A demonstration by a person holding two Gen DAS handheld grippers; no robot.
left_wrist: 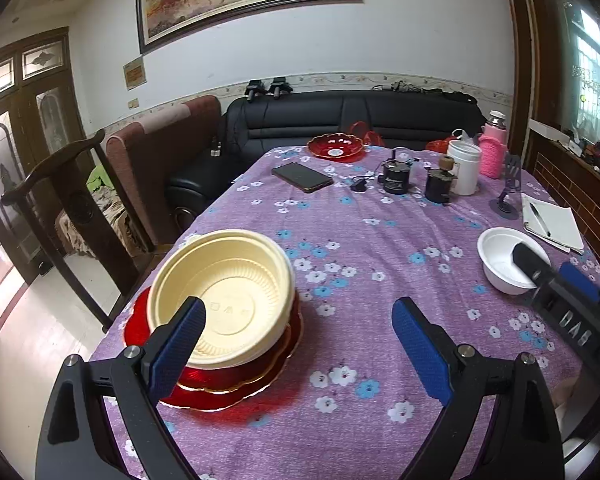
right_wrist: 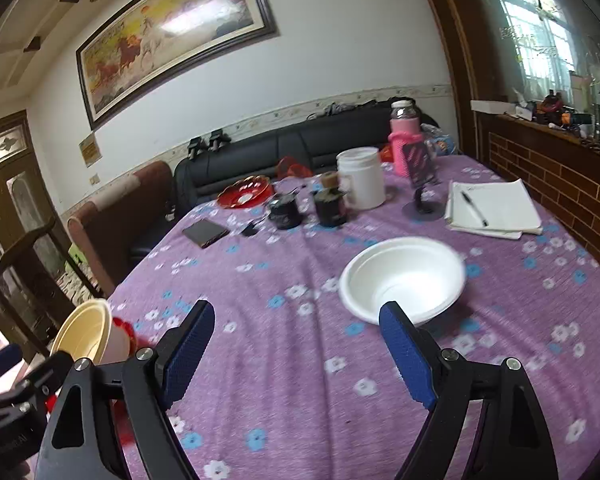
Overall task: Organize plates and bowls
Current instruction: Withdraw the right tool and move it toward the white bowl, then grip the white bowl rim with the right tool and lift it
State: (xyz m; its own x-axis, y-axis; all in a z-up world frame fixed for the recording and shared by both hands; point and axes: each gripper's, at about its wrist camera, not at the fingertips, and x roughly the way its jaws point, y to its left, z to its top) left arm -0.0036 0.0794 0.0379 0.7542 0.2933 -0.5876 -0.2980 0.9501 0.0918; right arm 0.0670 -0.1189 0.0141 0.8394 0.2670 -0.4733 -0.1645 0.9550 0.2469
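Left wrist view: the left gripper point(left_wrist: 298, 330) gapes with nothing between its pads. A ribbed cream bowl point(left_wrist: 224, 298) sits tilted in a stack on red plates point(left_wrist: 236, 384) near the table's point(left_wrist: 380, 216) left edge — bare cloth lies to the right.

Right wrist view: the right gripper point(right_wrist: 298, 344) stands wide apart, holding nothing — the empty white bowl point(right_wrist: 402, 278) sits just beyond its right finger.

A cream ribbed bowl point(left_wrist: 224, 292) is sitting tilted atop a stack of red gold-rimmed plates point(left_wrist: 236, 384) at nine o'clock on the table. A white bowl point(right_wrist: 404, 276) is resting upright at three o'clock, well apart. Another red plate point(left_wrist: 335, 146) is lying flat at twelve o'clock, at the far edge.
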